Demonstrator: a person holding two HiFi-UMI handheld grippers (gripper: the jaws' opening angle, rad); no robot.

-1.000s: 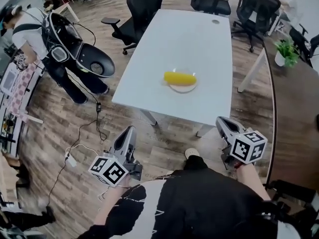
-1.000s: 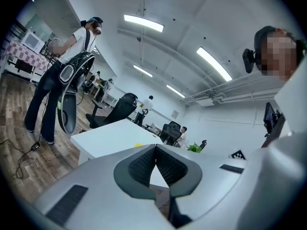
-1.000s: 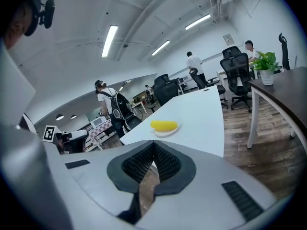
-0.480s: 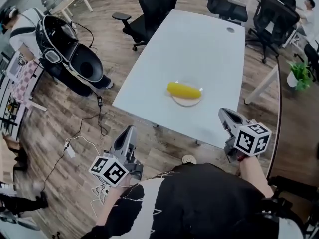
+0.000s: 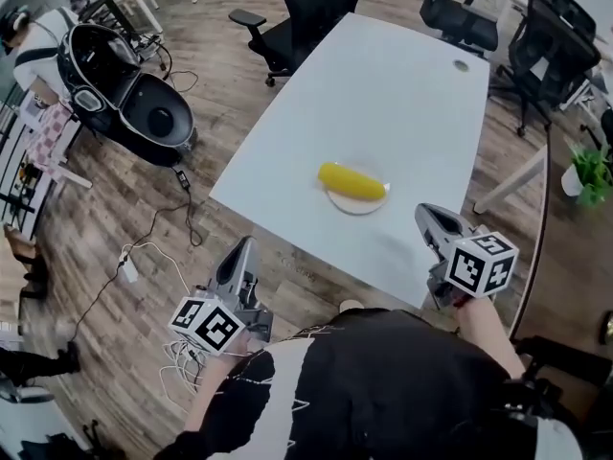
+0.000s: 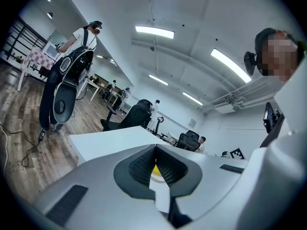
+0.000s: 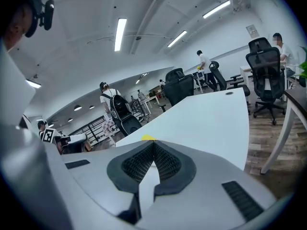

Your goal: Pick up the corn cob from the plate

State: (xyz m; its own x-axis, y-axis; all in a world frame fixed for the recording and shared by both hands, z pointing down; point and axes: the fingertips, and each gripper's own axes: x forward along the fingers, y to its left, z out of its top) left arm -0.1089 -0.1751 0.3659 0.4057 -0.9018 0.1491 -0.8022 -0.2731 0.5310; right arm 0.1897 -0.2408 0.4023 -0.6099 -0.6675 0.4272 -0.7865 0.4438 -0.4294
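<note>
A yellow corn cob (image 5: 351, 181) lies across a small white plate (image 5: 358, 205) near the front of the long white table (image 5: 402, 94). My left gripper (image 5: 239, 249) hangs over the wooden floor, short of the table's near left edge, jaws shut and empty. My right gripper (image 5: 427, 217) is at the table's near edge, to the right of the plate and apart from it, also shut and empty. In the left gripper view the corn cob (image 6: 155, 168) peeks through behind the closed jaws. The right gripper view shows only a sliver of the corn cob (image 7: 147, 138) above its jaw tips.
Black office chairs (image 5: 306, 8) stand at the table's far side. A large black case (image 5: 134, 94) and a person (image 5: 34, 56) are at the left, with cables (image 5: 144, 257) on the floor. A dark desk (image 5: 575, 238) and a potted plant (image 5: 592, 171) are at the right.
Both grippers have moved toward the table, the right one more, so it now reaches the near edge. The corn cob and plate have not moved. Both jaws stayed shut.
</note>
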